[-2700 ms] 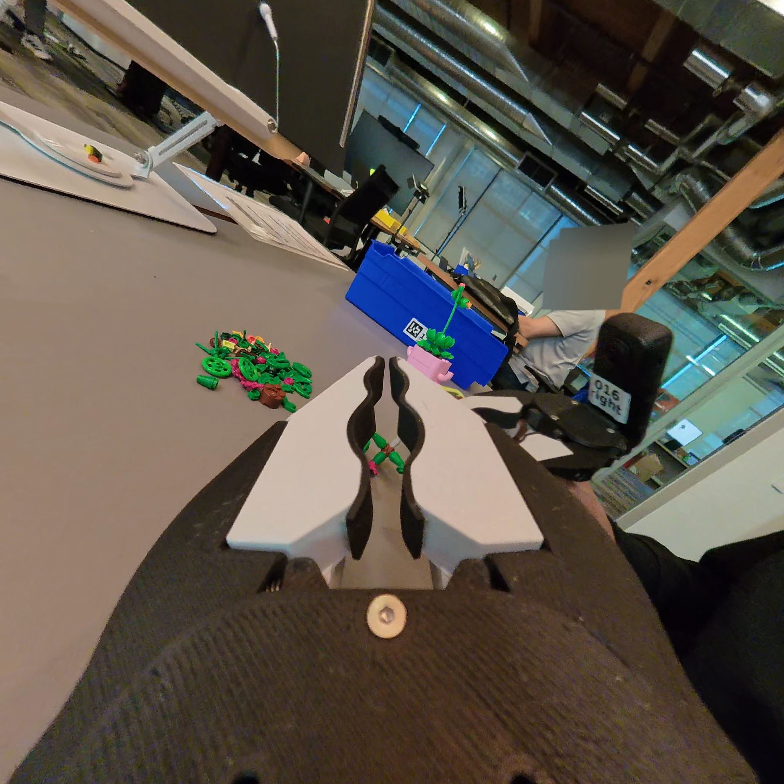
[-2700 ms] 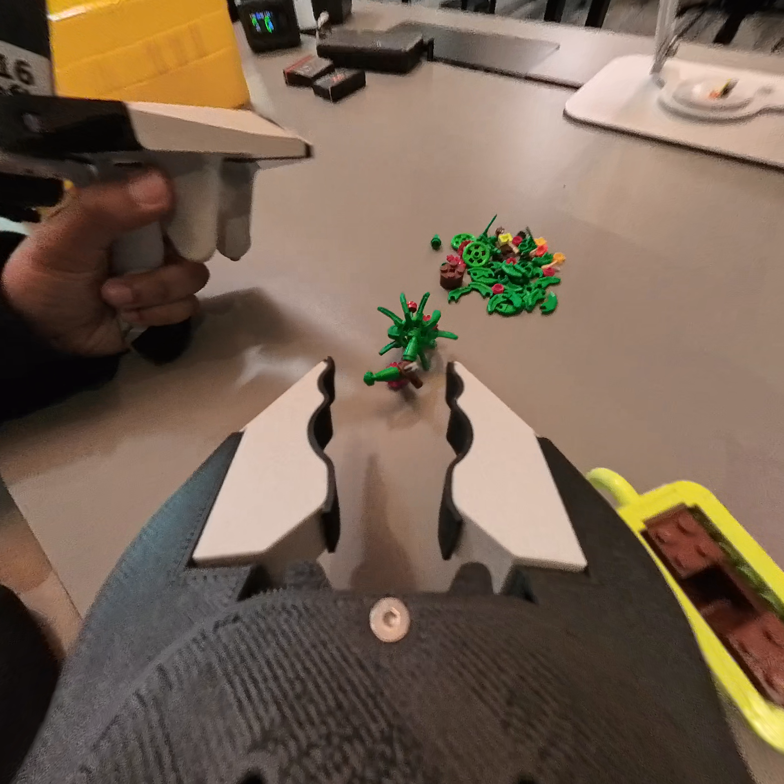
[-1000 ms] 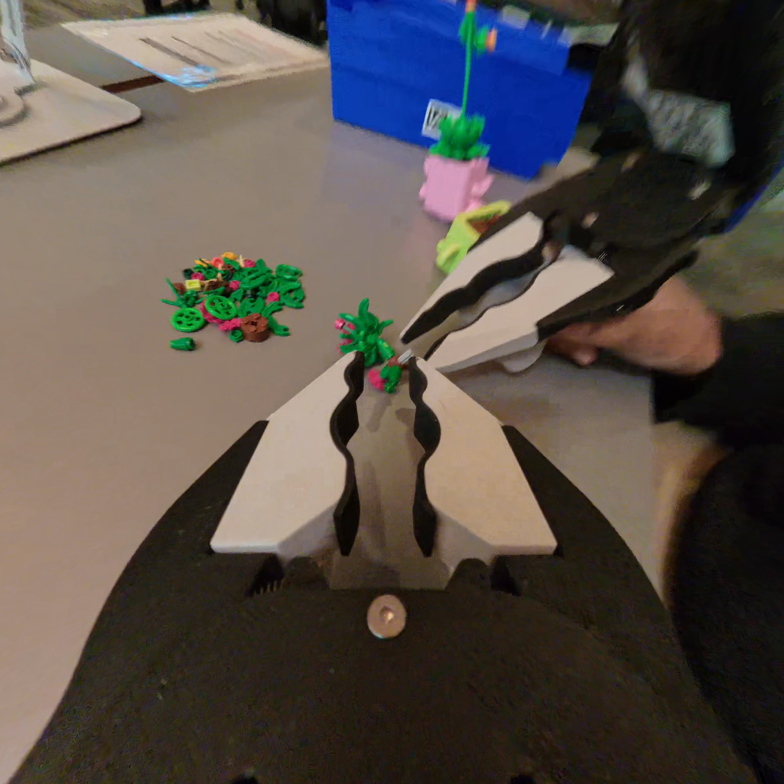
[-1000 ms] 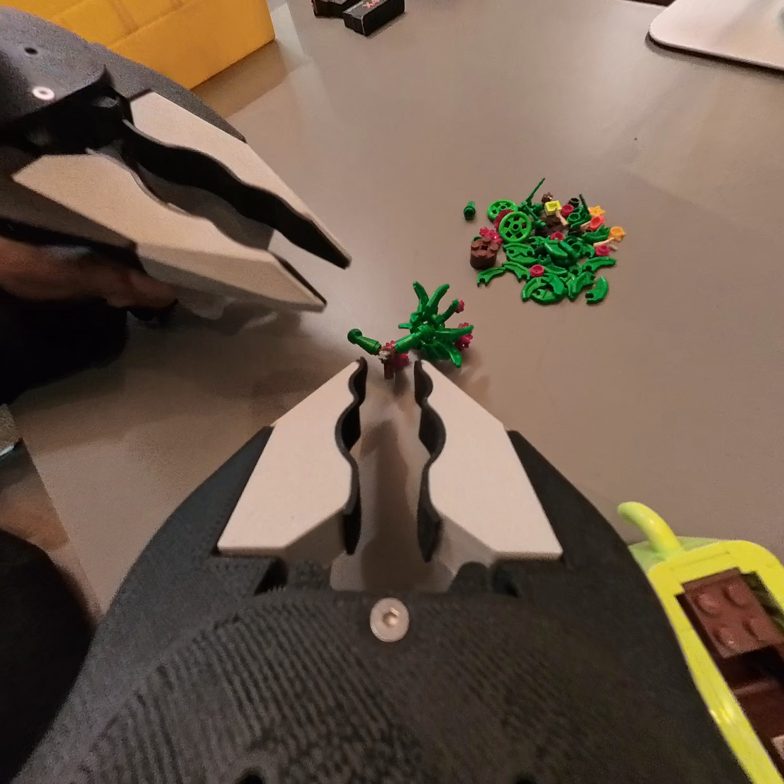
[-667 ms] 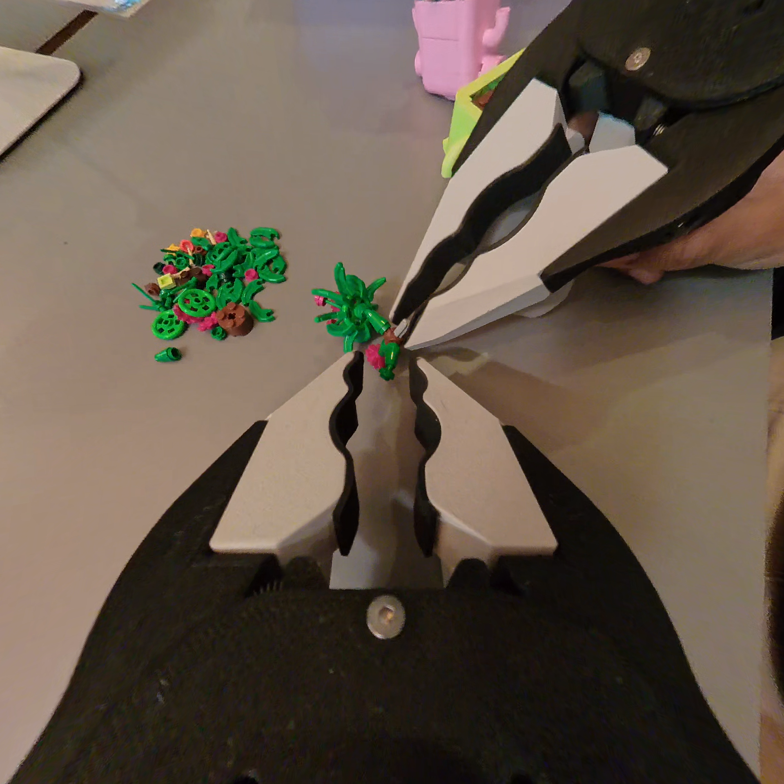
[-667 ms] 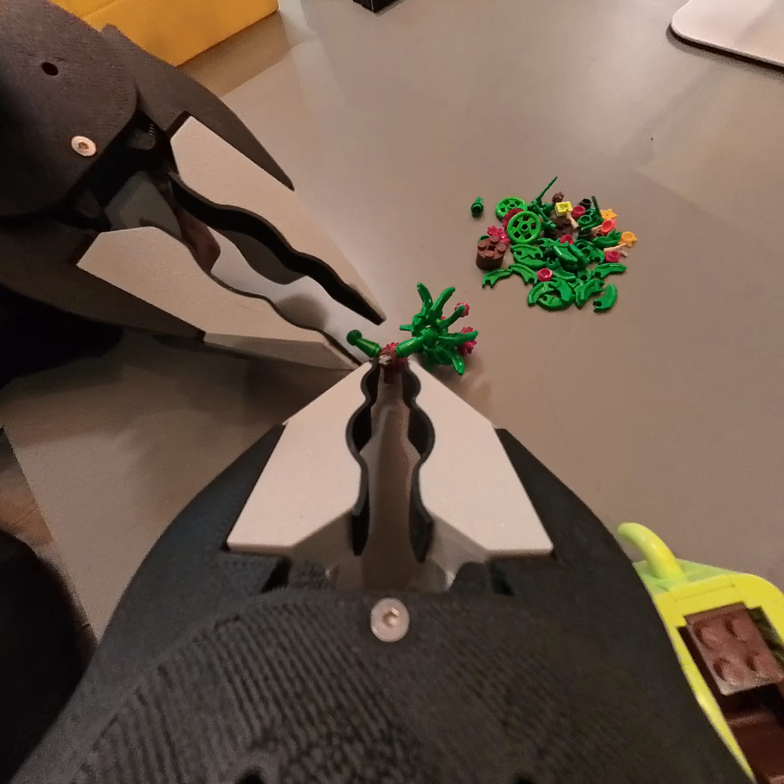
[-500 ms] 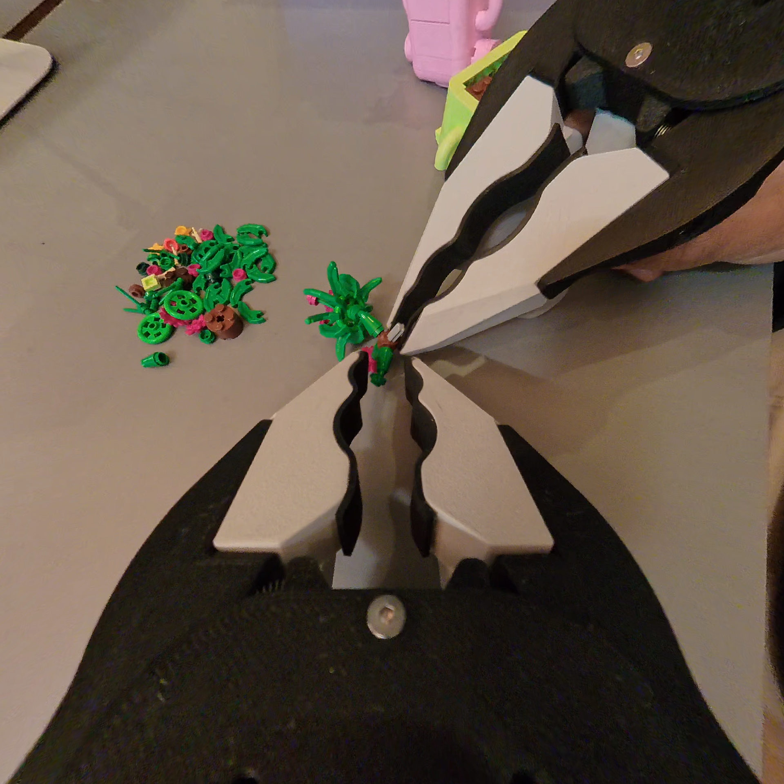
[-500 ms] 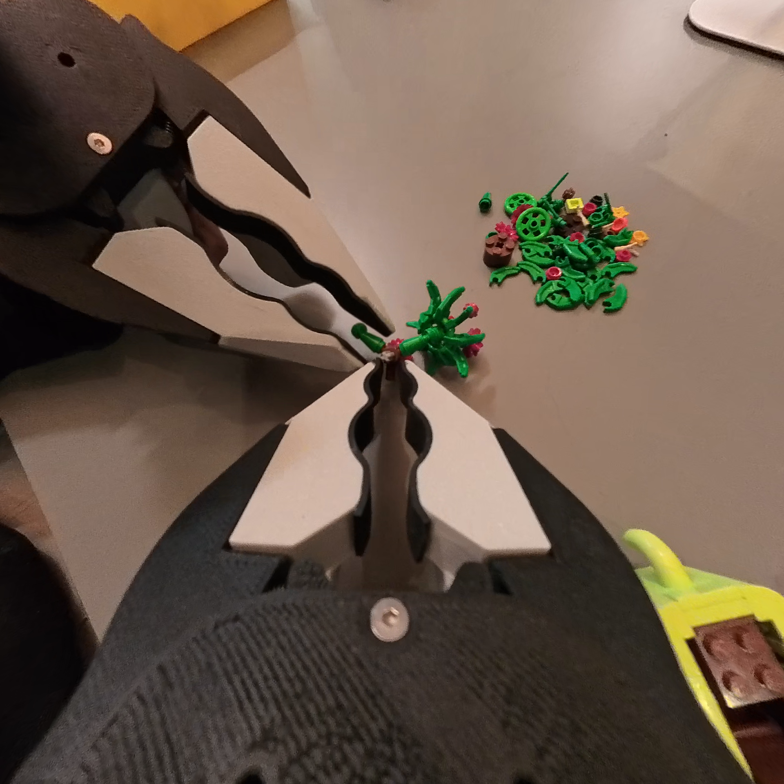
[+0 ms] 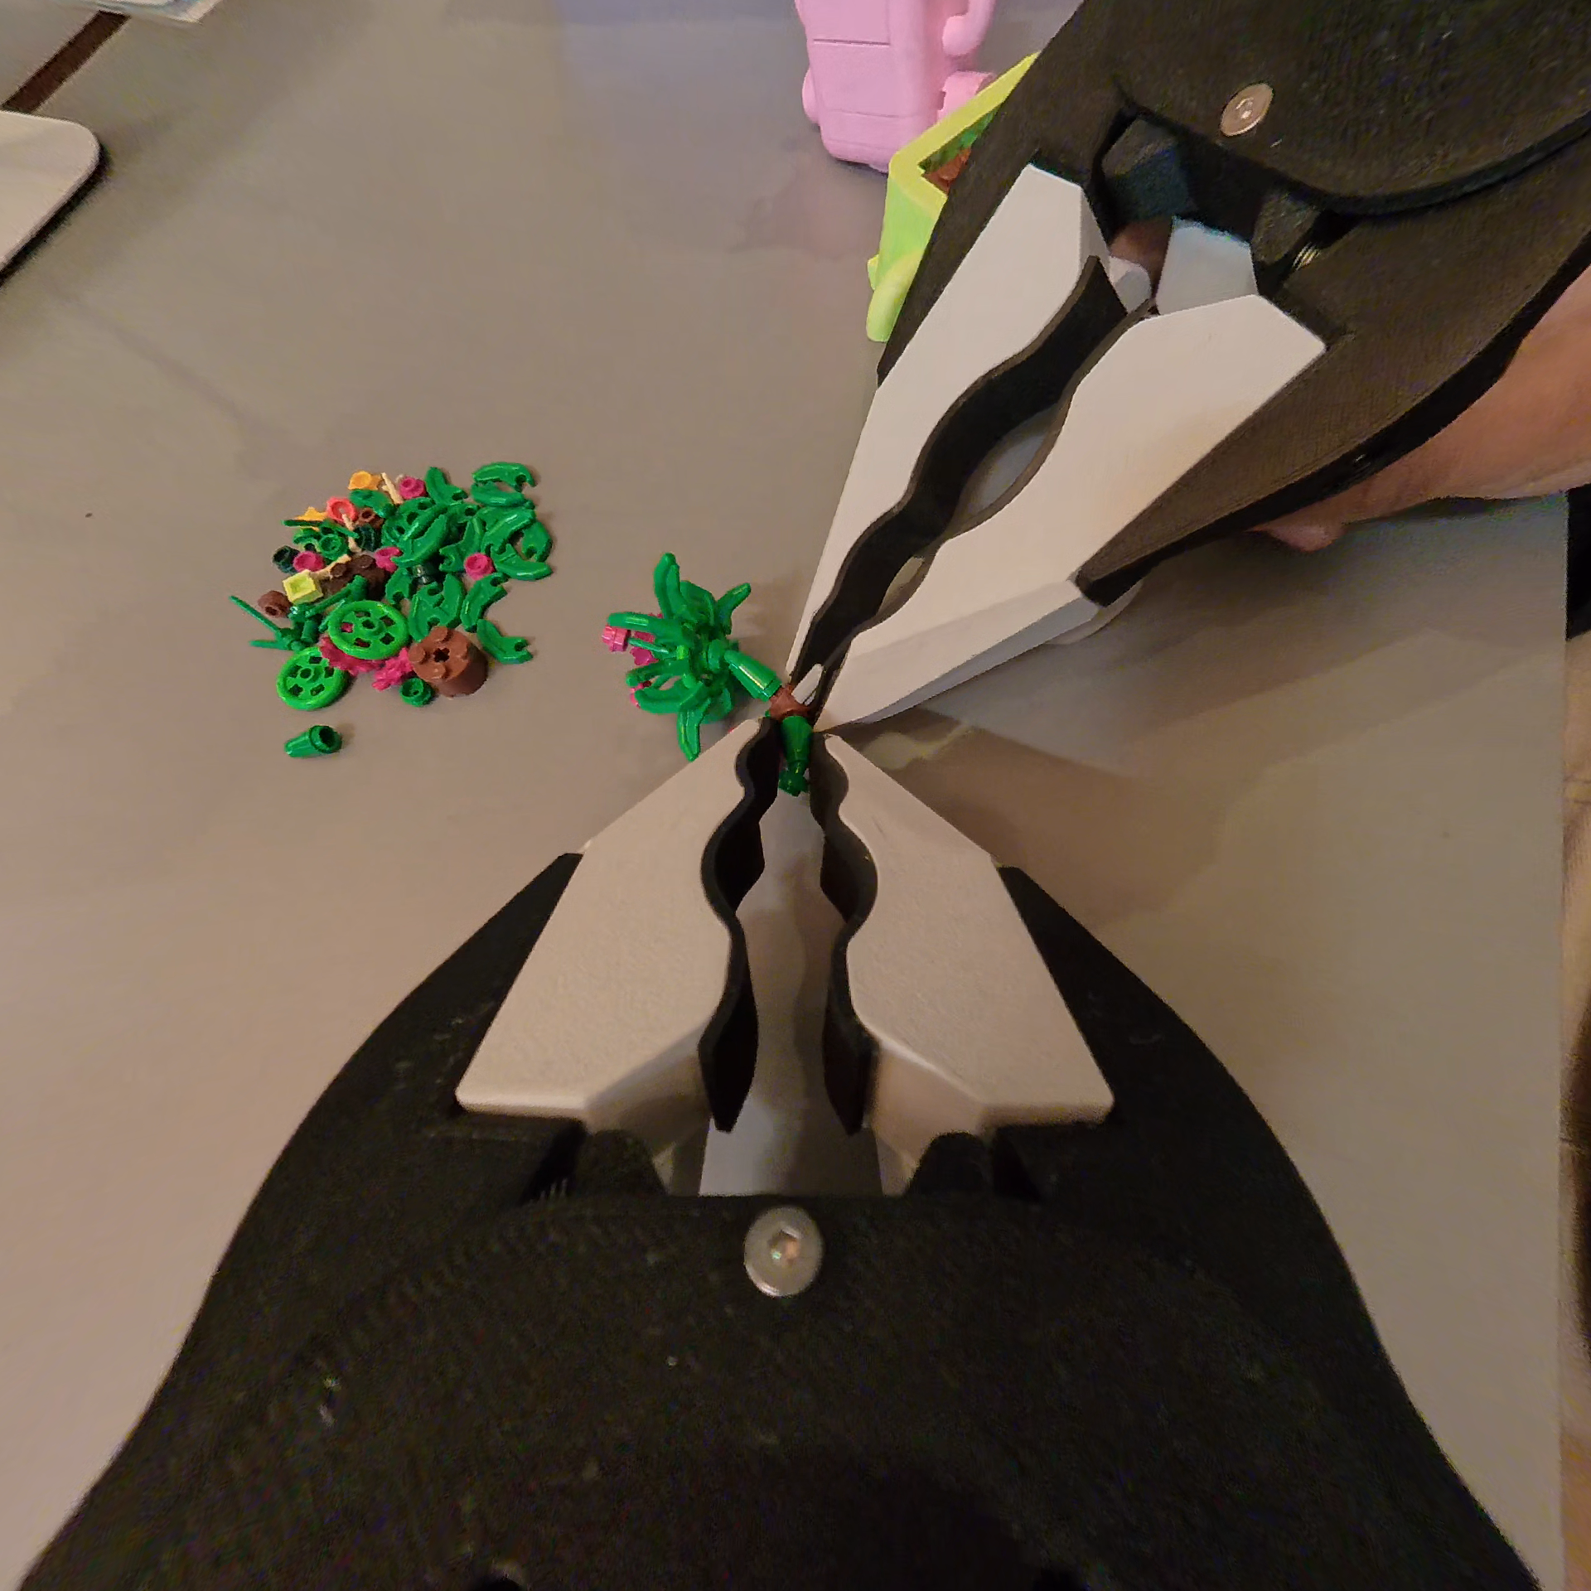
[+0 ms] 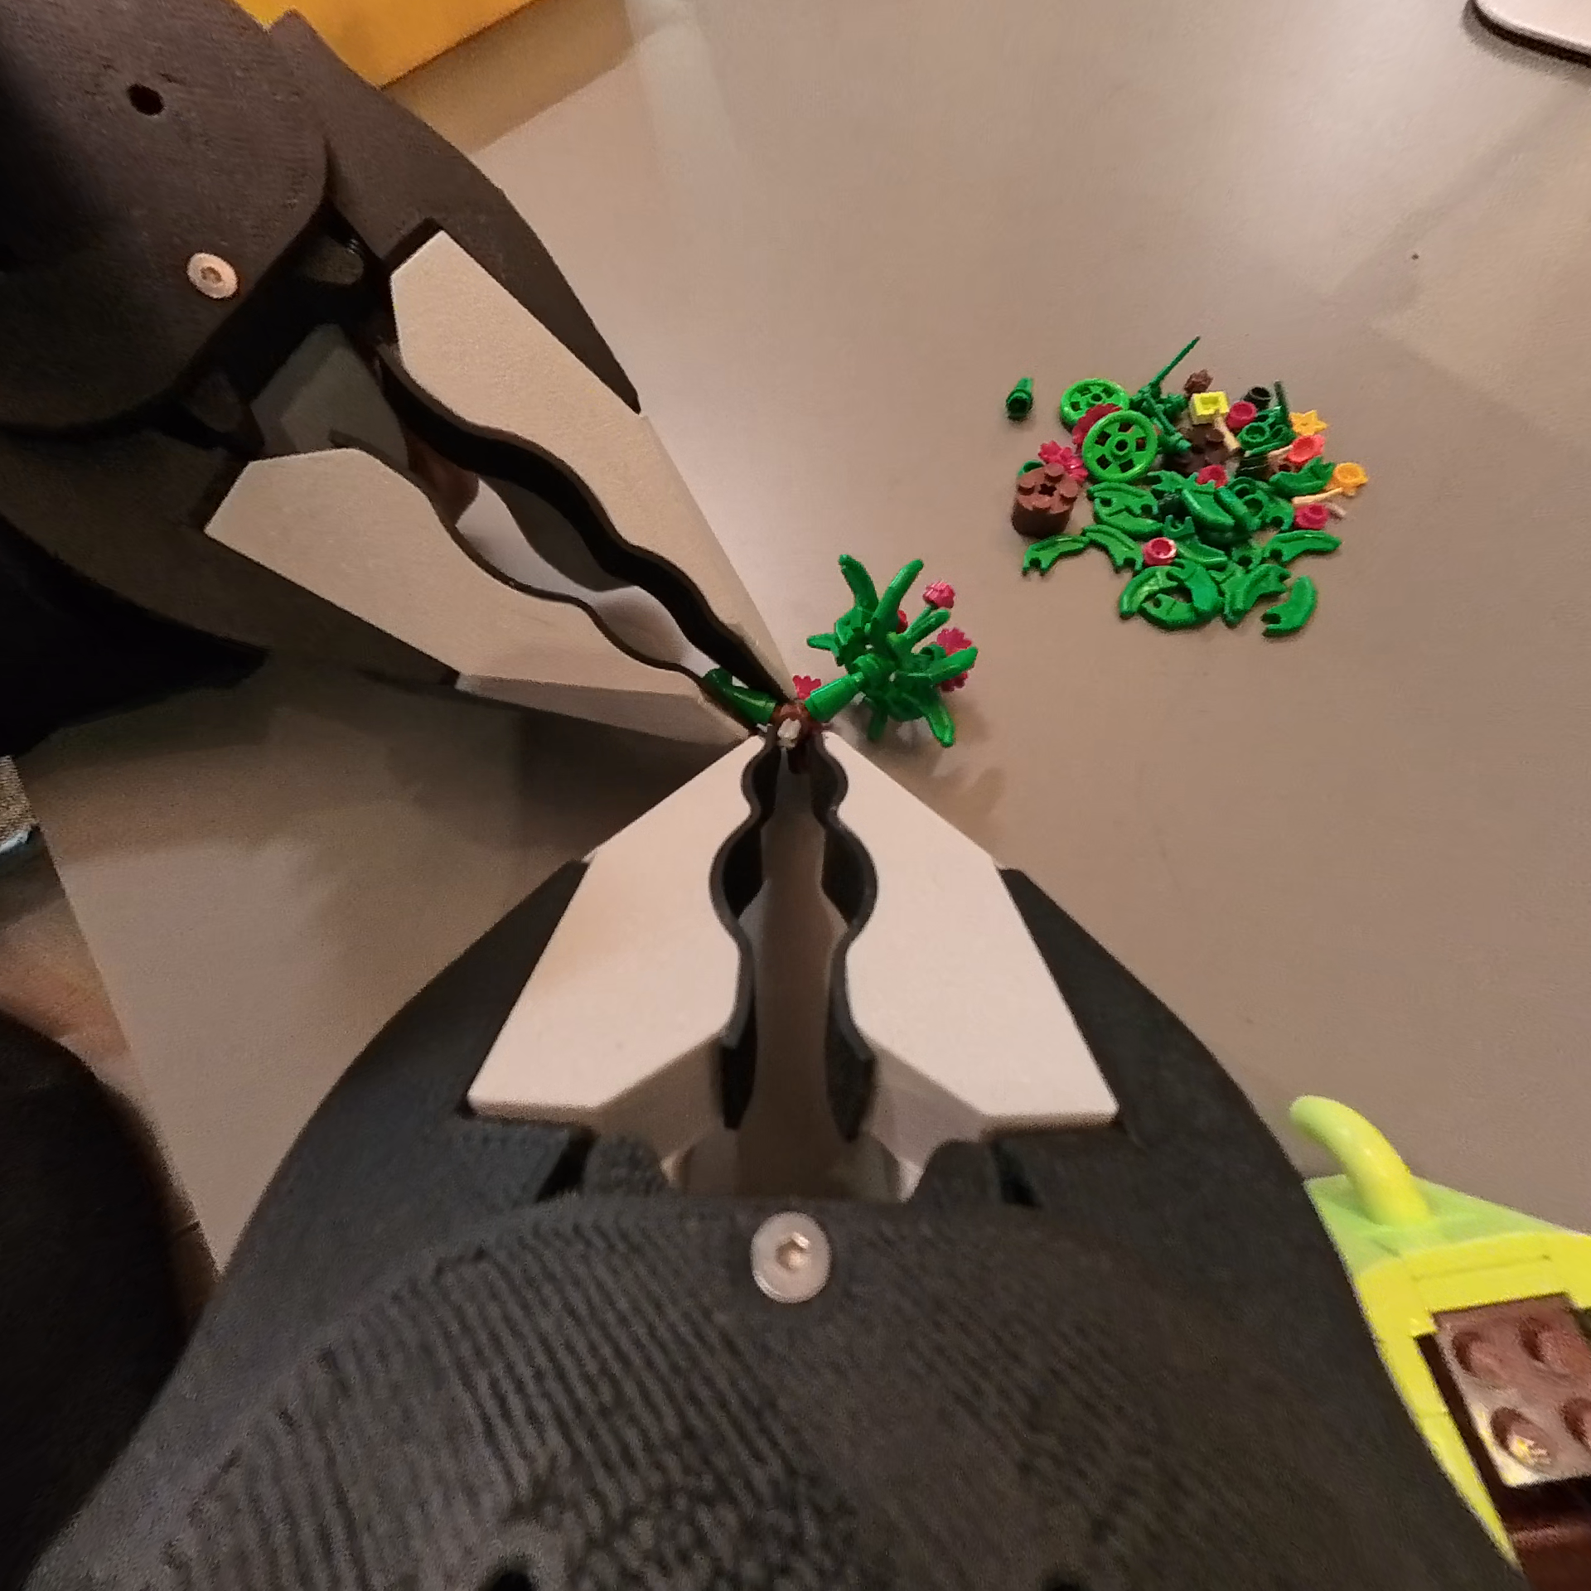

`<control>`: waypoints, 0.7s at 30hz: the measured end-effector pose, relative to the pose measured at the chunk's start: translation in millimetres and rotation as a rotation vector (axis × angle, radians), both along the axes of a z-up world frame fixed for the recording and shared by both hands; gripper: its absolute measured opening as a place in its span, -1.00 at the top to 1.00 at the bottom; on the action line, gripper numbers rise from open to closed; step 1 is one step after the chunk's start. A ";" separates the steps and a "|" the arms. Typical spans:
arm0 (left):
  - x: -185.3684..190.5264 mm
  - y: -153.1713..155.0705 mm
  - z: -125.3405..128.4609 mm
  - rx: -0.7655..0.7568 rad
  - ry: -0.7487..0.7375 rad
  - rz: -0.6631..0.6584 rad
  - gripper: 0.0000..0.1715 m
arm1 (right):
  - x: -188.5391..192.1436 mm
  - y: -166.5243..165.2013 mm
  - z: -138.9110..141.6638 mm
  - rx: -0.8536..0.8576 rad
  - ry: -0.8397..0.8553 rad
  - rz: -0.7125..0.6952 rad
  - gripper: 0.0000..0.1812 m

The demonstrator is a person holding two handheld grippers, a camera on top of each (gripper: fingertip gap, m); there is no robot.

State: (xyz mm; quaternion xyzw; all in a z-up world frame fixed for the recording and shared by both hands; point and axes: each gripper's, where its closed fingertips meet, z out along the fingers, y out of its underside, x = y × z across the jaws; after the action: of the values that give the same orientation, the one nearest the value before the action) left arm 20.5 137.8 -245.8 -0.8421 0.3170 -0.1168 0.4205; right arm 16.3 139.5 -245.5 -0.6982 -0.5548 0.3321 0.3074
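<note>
- The left gripper (image 9: pixel 785 742), held up off the grey table 2.7 s ago, has come down and narrowed its fingertips onto the green stem piece (image 9: pixel 792 747) of the toy plant (image 9: pixel 689 654).
- The right gripper (image 10: pixel 790 747), wide apart earlier, has pinched onto the plant's brown joint (image 10: pixel 788 715).
- The two grippers' tips now meet.

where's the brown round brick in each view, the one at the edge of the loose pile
Left wrist view: the brown round brick lies left of centre, at the near right edge of the loose pile.
Right wrist view: it lies upper right, at the pile's left edge.
Shared landmark: the green leafy sprig that lies between the pile and the two tongs' tips.
</note>
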 end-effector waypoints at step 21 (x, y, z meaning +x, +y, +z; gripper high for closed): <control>1.5 -5.8 5.5 -0.010 -0.068 -0.028 0.97 | 2.3 -4.7 5.6 -0.278 0.081 -0.044 0.98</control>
State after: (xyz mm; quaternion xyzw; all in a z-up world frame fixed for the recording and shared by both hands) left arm 22.0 132.0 -240.2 -0.8352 0.3137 -0.1527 0.4251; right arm 18.5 134.7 -239.9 -0.7322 -0.4750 0.4267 0.2371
